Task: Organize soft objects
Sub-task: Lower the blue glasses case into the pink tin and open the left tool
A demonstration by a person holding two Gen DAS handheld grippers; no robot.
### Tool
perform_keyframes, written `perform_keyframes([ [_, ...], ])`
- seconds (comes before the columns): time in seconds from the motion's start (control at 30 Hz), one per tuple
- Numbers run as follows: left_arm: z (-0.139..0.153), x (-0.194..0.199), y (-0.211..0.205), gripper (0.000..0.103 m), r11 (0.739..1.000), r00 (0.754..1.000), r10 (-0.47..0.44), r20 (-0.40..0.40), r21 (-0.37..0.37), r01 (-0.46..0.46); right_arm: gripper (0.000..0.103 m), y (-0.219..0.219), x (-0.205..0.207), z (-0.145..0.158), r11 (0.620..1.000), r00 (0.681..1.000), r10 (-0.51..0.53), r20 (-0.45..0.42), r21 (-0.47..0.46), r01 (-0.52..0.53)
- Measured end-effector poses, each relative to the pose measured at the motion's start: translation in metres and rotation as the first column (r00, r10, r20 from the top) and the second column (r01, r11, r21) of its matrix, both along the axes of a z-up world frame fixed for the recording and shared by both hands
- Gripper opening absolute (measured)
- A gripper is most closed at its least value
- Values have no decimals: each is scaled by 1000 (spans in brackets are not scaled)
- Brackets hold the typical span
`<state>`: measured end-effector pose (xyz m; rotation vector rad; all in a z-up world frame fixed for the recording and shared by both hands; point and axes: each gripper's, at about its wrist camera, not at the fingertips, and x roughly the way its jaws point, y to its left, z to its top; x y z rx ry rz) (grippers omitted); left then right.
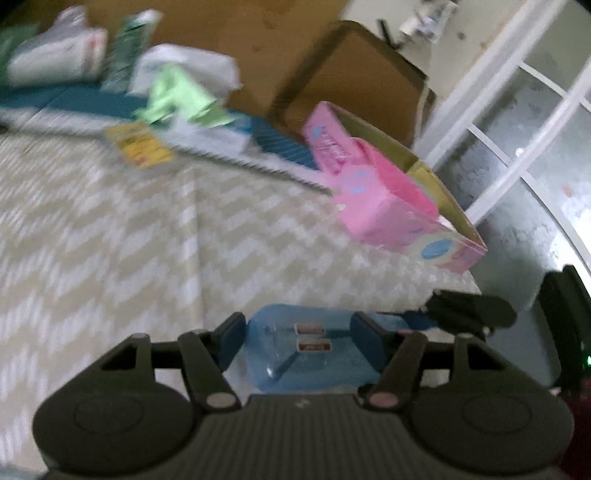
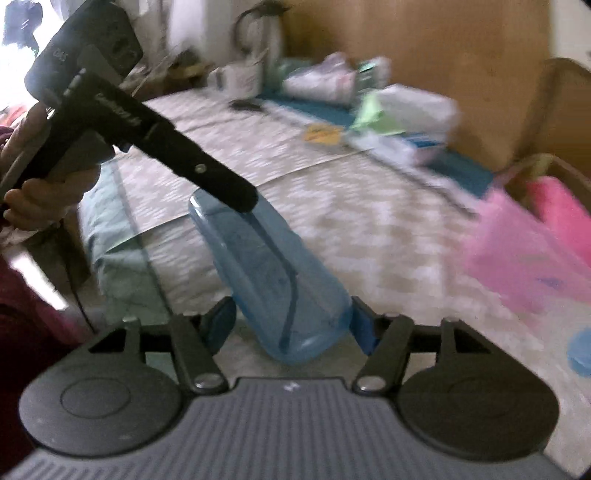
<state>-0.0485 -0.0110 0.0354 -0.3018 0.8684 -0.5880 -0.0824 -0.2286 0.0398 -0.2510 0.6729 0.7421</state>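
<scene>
Blue transparent pouch [image 2: 273,280], a soft see-through bag with a darker seam line running down its length, hangs over the bed [image 1: 147,240] near its front edge, held between both tools. In the right wrist view its long axis runs from the upper left, where the left gripper [image 2: 243,199] has its top end, down toward the lower right, where its rounded bottom sits between the fingers of the right gripper [image 2: 291,325]. One right finger [image 2: 364,328] touches the pouch wall; the other [image 2: 221,321] stands just beside it with a sliver of gap, so the jaws are part-open around the bag and a firm grip cannot be told. In the left wrist view the pouch [image 1: 306,343] lies crosswise between the left gripper's [image 1: 299,332] blue fingers [image 1: 232,332], which press on it at a middling opening; two small reddish labels show on its face. A person's hand [image 2: 48,184] grasps the left tool's handle.

Pink packages [image 1: 388,195] stand in a cardboard box [image 1: 454,206] at the bed's far right edge. White and green soft packs [image 1: 177,85] pile along the far edge by the wooden headboard [image 1: 258,33], all blurred. The bedcover has a beige and white zigzag pattern
</scene>
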Motion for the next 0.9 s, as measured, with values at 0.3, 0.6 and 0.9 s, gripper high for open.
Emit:
perform_keyframes([
  [0.3,72,74,-132,65,980,953,-200,226,38,197,68,-92,14,47,950,924,-305,232,5,312],
  [0.6,56,139,-214,64,991,972,-135,191,24,133,79,-143,49,38,873,848,-480,224,30,486],
  [0.9,51,102,-174,65,992,967,-123,225,44,116,74,-133,22,48,820,786,-571,237,217,529],
])
